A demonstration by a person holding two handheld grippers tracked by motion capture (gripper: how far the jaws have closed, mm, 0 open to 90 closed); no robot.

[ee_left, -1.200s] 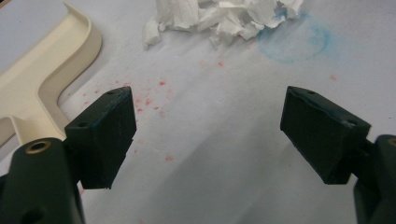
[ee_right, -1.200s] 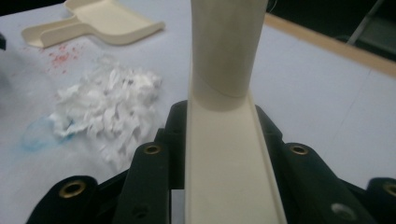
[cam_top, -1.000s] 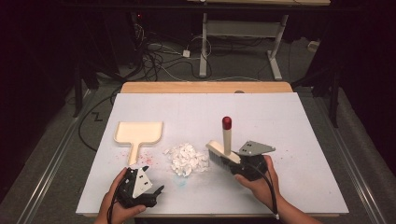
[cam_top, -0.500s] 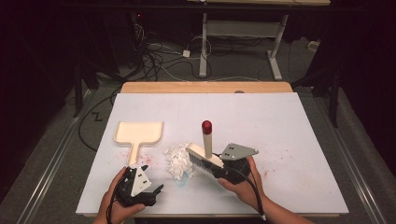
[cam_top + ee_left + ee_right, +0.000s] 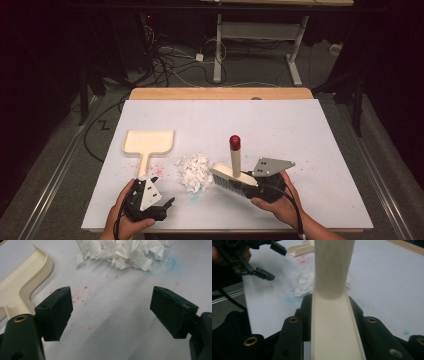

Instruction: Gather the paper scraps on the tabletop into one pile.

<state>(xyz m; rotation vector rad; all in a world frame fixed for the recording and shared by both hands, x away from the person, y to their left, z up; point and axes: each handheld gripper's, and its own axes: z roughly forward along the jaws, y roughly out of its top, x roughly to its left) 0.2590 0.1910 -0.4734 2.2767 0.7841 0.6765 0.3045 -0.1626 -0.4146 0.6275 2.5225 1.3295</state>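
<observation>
Sweeping under way, not finished. Brush clamped in right tool, base gripped between the jaws, red-tipped handle standing up, bristles down on the desk just right of the paper scraps, touching or nearly touching the pile's edge. Scraps already heaped in one loose mound near the front middle, between brush and dustpan. Dustpan flat on the desk to the left, mouth pointing away, handle toward the person, not yet picked up. Left tool released, jaws wide apart with nothing between them, hovering low over the desk just beside the dustpan handle, scraps farther ahead.

Left to do, by judgement: grasp the dustpan handle, bring its mouth to the pile, push the scraps in with the brush. A few red and blue specks scattered round the pile, probably stains.

Room to move: wide bare desk behind and to the right of the pile. Front edge close under both hands, so little slack toward the person. Left edge near the dustpan. Sweep path leftward short and unobstructed.
</observation>
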